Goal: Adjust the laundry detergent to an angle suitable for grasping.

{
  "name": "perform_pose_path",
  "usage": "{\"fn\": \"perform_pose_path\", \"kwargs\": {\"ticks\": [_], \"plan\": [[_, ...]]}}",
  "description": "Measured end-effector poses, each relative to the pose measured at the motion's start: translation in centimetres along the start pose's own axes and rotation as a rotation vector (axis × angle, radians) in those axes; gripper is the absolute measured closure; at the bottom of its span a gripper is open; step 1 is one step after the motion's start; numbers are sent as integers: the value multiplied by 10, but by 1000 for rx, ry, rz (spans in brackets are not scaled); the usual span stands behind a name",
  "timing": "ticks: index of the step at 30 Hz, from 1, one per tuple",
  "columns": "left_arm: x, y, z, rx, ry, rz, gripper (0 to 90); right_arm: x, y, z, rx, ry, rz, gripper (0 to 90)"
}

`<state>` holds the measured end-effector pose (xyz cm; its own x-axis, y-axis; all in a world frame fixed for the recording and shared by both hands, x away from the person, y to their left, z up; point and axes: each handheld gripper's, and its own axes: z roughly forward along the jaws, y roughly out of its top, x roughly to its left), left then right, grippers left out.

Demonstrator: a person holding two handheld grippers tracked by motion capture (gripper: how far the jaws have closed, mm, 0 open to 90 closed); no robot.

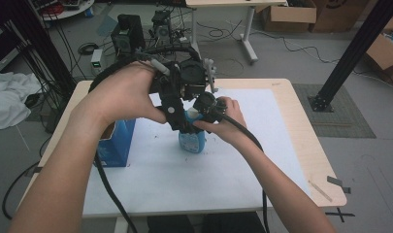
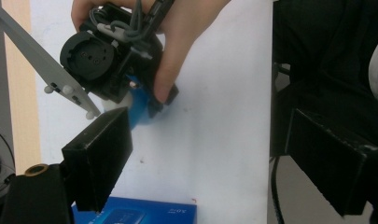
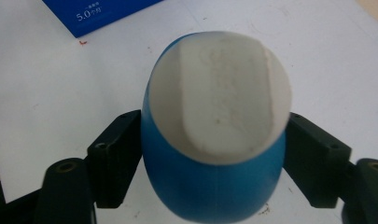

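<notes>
Two pairs of tongs over one white-covered tabletop [image 1: 262, 160], each held in a person's hand. Between them, a blue bottle [image 1: 192, 140] with a white cap [image 3: 226, 93], standing upright near the middle of the white sheet. Just left of it in the high view, a blue box [image 1: 117, 145], apart from the bottle, close to the tabletop's left edge.

Right tongs [image 3: 214, 154] brought down over the bottle from above, one black jaw on each flank of the blue body just below the cap. Right gripper view: both jaws set right against the bottle's sides, no gap to be made out there, though firm pressing not certain from this angle. Cap seen from straight above, oval, with a raised flat lid across it. Corner of the blue box with white print at upper left of that view.

Left tongs [image 2: 214, 154] spread wide, nothing between the jaws, hanging above the white sheet and aimed downward. Left gripper view: right tongs [image 2: 130, 100] farther off, gripped by a hand [image 2: 177, 42], with the bottle's blue and white partly hidden beneath them; blue box at the bottom edge.

High view: both forearms in from below, hands close together above the bottle, black cables trailing back toward the near edge.
</notes>
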<state>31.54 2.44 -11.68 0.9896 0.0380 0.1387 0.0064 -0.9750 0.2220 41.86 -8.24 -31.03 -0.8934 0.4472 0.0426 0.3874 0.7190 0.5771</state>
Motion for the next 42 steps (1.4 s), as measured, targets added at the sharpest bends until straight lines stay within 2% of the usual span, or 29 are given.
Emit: {"fn": "perform_pose_path", "kwargs": {"ticks": [9, 20, 27, 31, 34, 37, 38, 40, 42], "plan": [[1, -4, 1, -5, -5, -4, 154, 0, 0, 11, -4, 9, -16, 381], [2, -8, 2, 1, -3, -11, 154, 0, -1, 11, -17, 10, -40, 390], [2, -10, -1, 4, -1, -14, 154, 1, 0, 8, -39, 21, -91, 391], [2, -12, -2, 2, 1, -18, 155, 0, -1, 0, -81, 83, -128, 391], [2, -12, -2, -1, 1, -21, 155, 1, -3, -4, -86, 124, -160, 391], [2, -12, -3, -2, 3, -20, 155, 2, -4, -5, -92, 144, -181, 392], [1, -12, -2, -5, 3, -21, 154, 4, -6, -4, -95, 164, -203, 392], [1, -11, -3, 2, 1, -20, 155, 6, -6, -3, -98, 175, -208, 392], [1, -11, -3, 0, 1, -18, 155, 9, -7, -2, -102, 208, -233, 392]]}}
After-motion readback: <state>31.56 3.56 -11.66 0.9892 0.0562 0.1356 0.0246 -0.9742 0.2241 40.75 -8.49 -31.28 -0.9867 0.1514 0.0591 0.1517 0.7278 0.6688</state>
